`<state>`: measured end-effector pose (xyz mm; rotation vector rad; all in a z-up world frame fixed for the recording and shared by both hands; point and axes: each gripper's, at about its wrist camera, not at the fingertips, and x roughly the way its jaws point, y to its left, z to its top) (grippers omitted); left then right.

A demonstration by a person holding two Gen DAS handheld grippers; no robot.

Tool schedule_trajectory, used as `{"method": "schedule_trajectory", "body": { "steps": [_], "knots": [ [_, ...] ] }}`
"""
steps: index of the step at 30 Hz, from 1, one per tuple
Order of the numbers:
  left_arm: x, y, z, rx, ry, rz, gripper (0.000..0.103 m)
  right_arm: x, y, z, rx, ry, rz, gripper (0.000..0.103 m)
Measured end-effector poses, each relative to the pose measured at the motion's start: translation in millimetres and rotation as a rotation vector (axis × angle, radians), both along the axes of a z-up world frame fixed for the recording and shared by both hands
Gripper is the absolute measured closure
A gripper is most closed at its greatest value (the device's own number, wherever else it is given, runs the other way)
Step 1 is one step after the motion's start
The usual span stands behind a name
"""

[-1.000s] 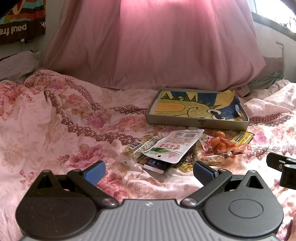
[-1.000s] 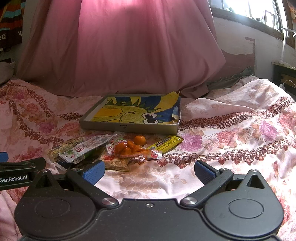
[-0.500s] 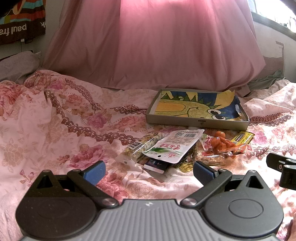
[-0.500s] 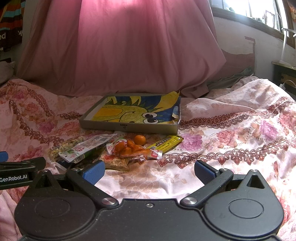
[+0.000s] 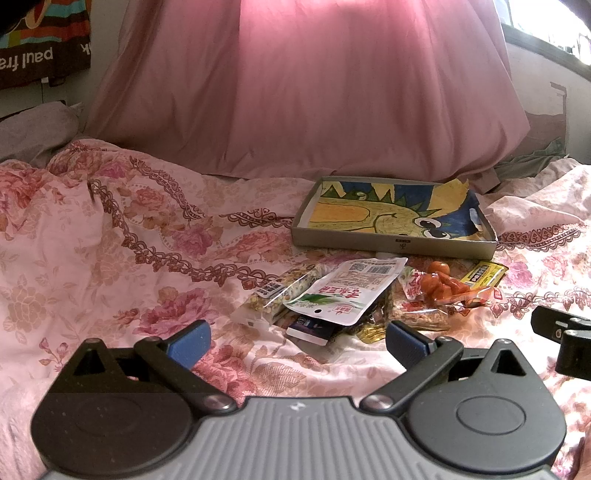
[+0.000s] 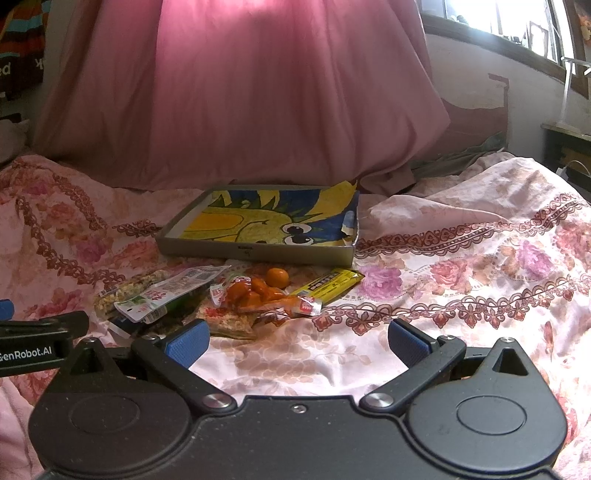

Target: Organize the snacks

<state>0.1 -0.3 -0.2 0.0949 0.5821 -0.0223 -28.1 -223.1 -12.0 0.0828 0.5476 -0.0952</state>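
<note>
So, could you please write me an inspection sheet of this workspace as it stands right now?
Surface: floral pink bedspread, rumpled.
Job's things: shallow cardboard tray with a cartoon liner, nothing in it; snack pile just in front of it: white pouch on top, granola bar to its left, orange candy bag, yellow bar at the right end.
Clutter: nothing seen.
Grippers: left tongs open, holding nothing; right tongs open, holding nothing; both short of the pile.
Cables: nothing seen.
Surroundings: pink curtain behind, window upper right.
</note>
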Motion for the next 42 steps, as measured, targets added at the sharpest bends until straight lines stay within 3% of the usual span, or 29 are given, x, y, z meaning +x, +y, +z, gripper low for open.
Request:
{"method": "schedule_trajectory", "body": {
  "steps": [7, 13, 15, 20, 26, 31, 36, 42],
  "knots": [
    [0.7, -0.4, -0.3, -0.009, 0.011, 0.005, 0.0, 0.1, -6.8, 5.1, 0.035, -0.042, -0.01, 0.0],
    [27.4, 12.1, -0.9, -0.104, 0.093, -0.001, 0.0, 11.4, -13.8, 11.4, 0.072, -0.036, 0.028, 0.0],
    [40.1, 17.3, -0.3, -0.132, 0.123, -0.022, 0.0, 19.7, -11.7, 12.4, 0.039, -0.01, 0.058, 0.0],
    [75.1, 21.1, -1.0, -0.13, 0.186, -0.106, 0.0, 43.1, -8.8, 15.8, -0.053, 0.034, 0.193, 0.0],
    [132.5, 18.7, -15.6, -0.127, 0.352, -0.222, 0.0, 81.8, -11.0, 6.7, -0.135, 0.104, 0.34, 0.001],
    [164.3, 10.6, -28.8, -0.117, 0.358, -0.317, 0.0, 119.4, -16.6, -11.1, -0.092, 0.157, 0.453, 0.001],
    [185.3, -1.1, -40.8, -0.091, 0.351, -0.47, 0.0, 156.5, -25.4, -30.5, -0.005, 0.224, 0.577, 0.001],
    [198.7, -8.2, -59.4, -0.068, 0.385, -0.57, 0.001, 187.1, -26.6, -47.4, -0.002, 0.246, 0.631, 0.005]
  ]
}}
